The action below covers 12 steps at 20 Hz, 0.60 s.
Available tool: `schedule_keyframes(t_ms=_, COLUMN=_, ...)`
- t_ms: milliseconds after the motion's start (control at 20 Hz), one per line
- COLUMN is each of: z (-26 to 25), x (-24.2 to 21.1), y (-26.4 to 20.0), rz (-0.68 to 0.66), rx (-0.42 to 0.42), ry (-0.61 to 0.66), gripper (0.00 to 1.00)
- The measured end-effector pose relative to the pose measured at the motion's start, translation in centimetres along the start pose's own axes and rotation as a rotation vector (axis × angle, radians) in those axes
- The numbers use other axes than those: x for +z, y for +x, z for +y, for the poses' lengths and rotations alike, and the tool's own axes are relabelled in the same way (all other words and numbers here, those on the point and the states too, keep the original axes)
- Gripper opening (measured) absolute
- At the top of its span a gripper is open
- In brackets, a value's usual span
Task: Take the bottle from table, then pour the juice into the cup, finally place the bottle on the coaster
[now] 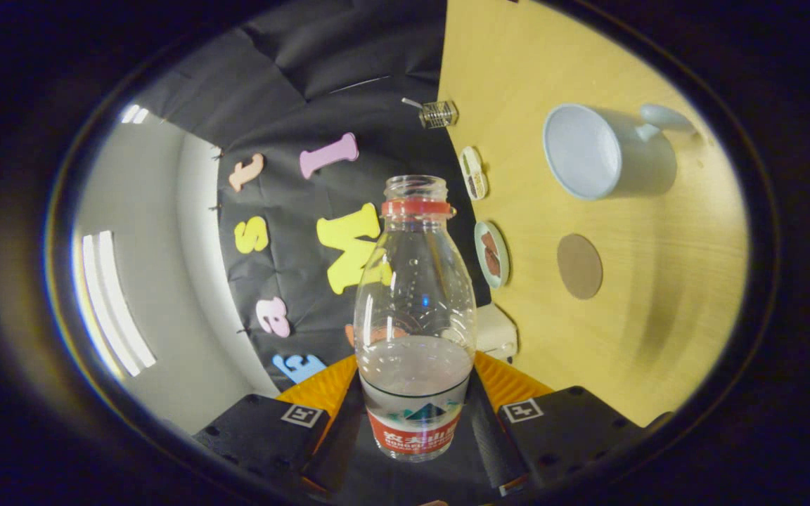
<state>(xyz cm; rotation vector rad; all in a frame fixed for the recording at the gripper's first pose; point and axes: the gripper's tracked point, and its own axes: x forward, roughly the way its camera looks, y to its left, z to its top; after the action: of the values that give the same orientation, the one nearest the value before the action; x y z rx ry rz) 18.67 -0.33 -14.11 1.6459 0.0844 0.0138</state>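
Observation:
My gripper (415, 414) is shut on a clear plastic bottle (415, 309), both fingers pressing on its lower body by the red label. The bottle has a red neck ring, no cap, and a little clear liquid in its lower part. The view is rolled, so the wooden table (658, 337) stands on edge to the right of the bottle. A pale blue cup (602, 151) with a handle stands on that table, its open mouth turned toward me, well beyond and to the right of the bottle's mouth. A round brown coaster (579, 266) lies on the table nearer than the cup.
Two small dishes (492, 254) (474, 173) holding brown pieces sit along the table's far edge, by the black cloth wall. A small metal wire object (438, 113) stands farther along that edge. A white box-like object (496, 330) sits just behind the bottle.

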Motion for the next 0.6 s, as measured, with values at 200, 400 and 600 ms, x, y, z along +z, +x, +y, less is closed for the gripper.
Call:
schedule_keyframes(t_ms=200, z=-1.5, x=0.1, y=-0.4, rz=-0.008, rx=-0.054, ry=-0.177, gripper=0.78)
schedule_keyframes(t_ms=400, z=-1.6, x=-1.1, y=-0.4, rz=0.028, rx=-0.088, ry=-0.377, gripper=0.78)
schedule_keyframes(t_ms=600, z=-0.1, x=-1.3, y=-1.0, rz=0.043, rx=-0.119, ry=-0.691, gripper=0.78)
